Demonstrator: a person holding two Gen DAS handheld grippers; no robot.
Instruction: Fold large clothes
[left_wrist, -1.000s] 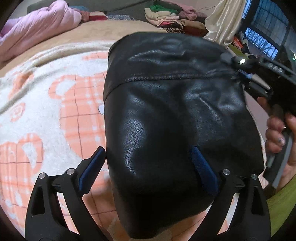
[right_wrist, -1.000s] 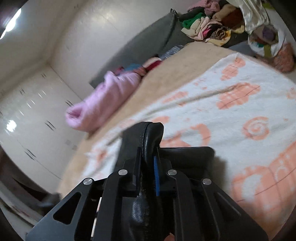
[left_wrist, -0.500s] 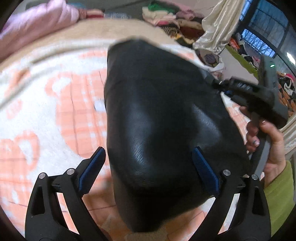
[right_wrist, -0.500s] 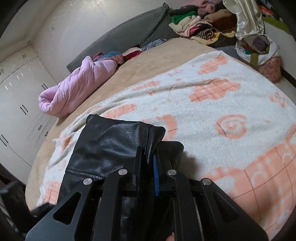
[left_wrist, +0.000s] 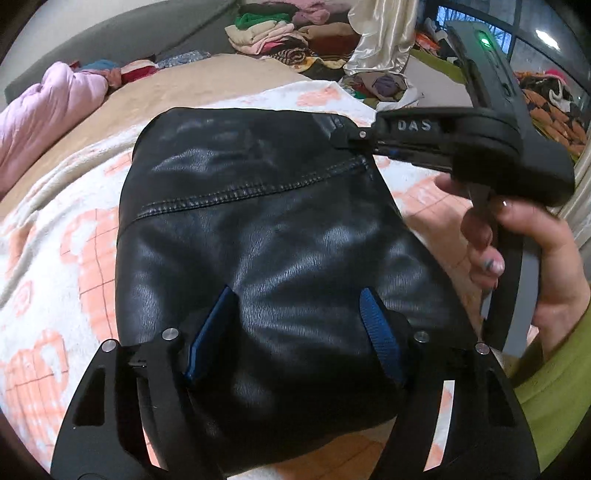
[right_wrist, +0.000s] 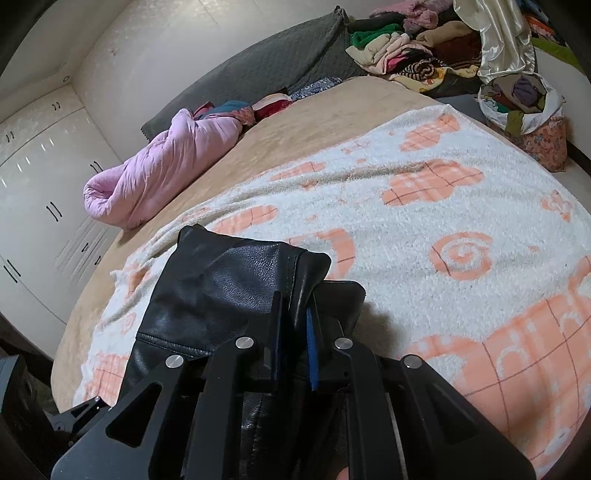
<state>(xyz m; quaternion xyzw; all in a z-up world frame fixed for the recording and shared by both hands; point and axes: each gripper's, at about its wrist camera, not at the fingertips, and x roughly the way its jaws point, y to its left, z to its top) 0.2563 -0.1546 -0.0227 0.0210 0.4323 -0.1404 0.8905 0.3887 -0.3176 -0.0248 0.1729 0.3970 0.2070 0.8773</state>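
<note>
A black leather garment (left_wrist: 258, 229) lies folded on the white and orange blanket (left_wrist: 55, 258). My left gripper (left_wrist: 295, 295) sits over its near end. Its jaws are closing, and the blue pads (left_wrist: 210, 332) dig into a bulge of leather between them. My right gripper (right_wrist: 293, 306) is shut on the garment's (right_wrist: 221, 288) far corner, with leather pinched between its pads. In the left wrist view that right gripper (left_wrist: 354, 136) holds the upper right corner, with a hand (left_wrist: 535, 258) on its handle.
The blanket (right_wrist: 424, 221) covers a tan bed (right_wrist: 314, 122). A rolled pink quilt (right_wrist: 159, 173) lies at the far left. Piled clothes (right_wrist: 402, 48) and a full bag (right_wrist: 524, 107) stand beyond the bed's far right. White wardrobes (right_wrist: 37, 177) line the left wall.
The left jaws have narrowed from straddling the garment's near end to pinching a bulge of it. The right gripper has rolled and swung while keeping its hold on the corner.
</note>
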